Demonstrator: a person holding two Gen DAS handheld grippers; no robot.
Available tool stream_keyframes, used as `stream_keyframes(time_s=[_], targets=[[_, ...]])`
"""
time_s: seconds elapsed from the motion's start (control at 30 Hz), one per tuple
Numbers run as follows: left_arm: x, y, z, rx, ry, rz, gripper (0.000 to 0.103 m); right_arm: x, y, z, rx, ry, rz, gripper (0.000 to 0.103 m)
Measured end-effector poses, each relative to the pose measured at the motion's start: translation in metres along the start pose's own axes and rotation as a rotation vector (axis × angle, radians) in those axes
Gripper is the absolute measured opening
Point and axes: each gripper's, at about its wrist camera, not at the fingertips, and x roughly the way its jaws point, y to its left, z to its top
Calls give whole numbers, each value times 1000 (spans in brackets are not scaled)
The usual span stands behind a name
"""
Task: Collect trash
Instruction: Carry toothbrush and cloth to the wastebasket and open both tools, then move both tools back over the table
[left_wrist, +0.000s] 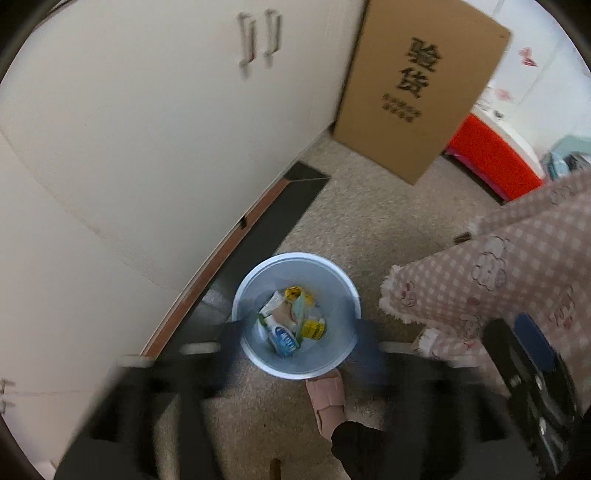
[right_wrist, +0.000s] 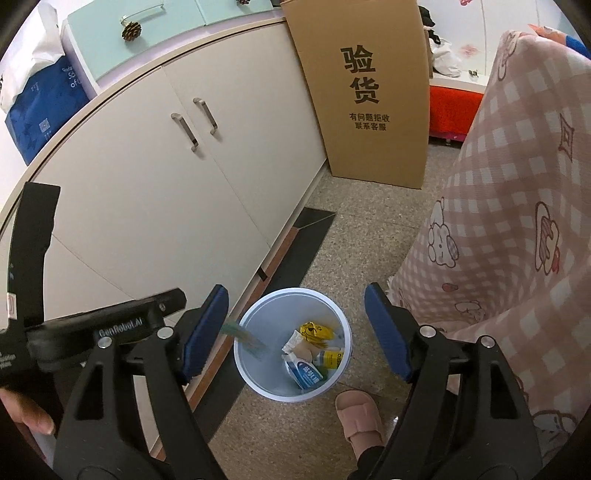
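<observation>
Both my grippers hang spread over the bin, pinching nothing.

My right gripper (right_wrist: 295, 332) gapes above the bin (right_wrist: 251, 373); a greenish scrap (right_wrist: 245, 338) hangs blurred in the air by its left pad, over the rim. My left gripper (left_wrist: 295, 347) is blurred but wide too. Wrappers (left_wrist: 291, 325) lie at the bottom: light, crinkly, probably slippery, so I'd pinch a folded edge. Beyond stands a cardboard box (right_wrist: 365, 92).

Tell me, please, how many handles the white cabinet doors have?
2: the left handle and the right handle stand side by side where the cabinet doors meet.
</observation>
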Motion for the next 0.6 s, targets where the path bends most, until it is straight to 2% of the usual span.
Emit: stream_keyframes(time_s=[0.13, 0.47, 0.6], targets=[[-2, 5, -3, -40, -4, -1, 70, 0, -1, -1, 1, 5, 1, 75], [-10, 5, -16, -21, -11, 29, 70, 0, 2, -2, -5, 7, 1, 75], [-23, 8, -19, -33, -28, 33, 70, -2, 3, -2, -13, 17, 41, 75]])
